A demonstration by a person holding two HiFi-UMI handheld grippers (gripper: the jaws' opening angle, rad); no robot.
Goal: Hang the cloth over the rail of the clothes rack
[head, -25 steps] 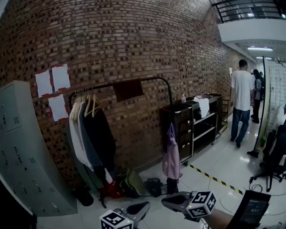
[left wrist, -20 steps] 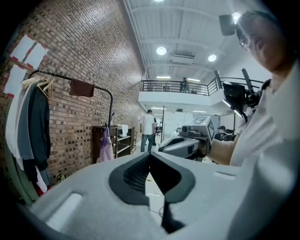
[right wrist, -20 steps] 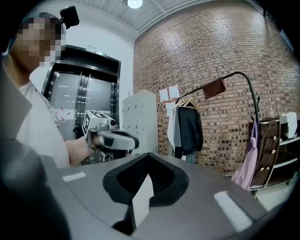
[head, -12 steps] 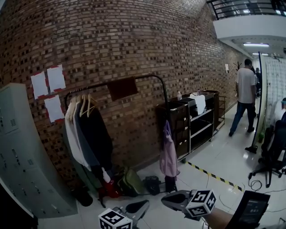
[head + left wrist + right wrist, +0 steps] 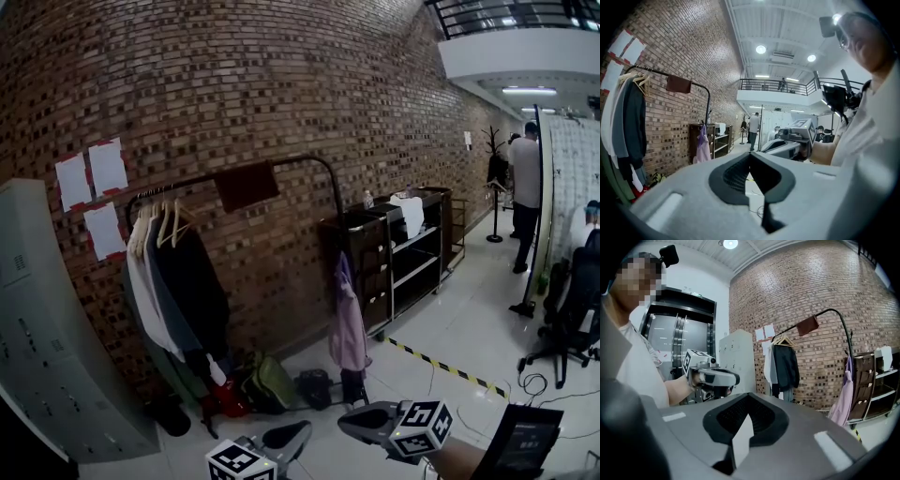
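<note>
Cloth (image 5: 246,185): hung draped over the clothes rack rail (image 5: 298,160)
Left tongs (image 5: 750,156): stood closed, empty
Right tongs (image 5: 748,398): stood closed, empty, well apart from the cloth

Grey lockers (image 5: 42,337) beside three papers (image 5: 105,167) on brick wall (image 5: 281,84). Black shelf cart (image 5: 403,258) along wall; bags (image 5: 267,382) on floor. Person (image 5: 527,183) stands beyond.
</note>
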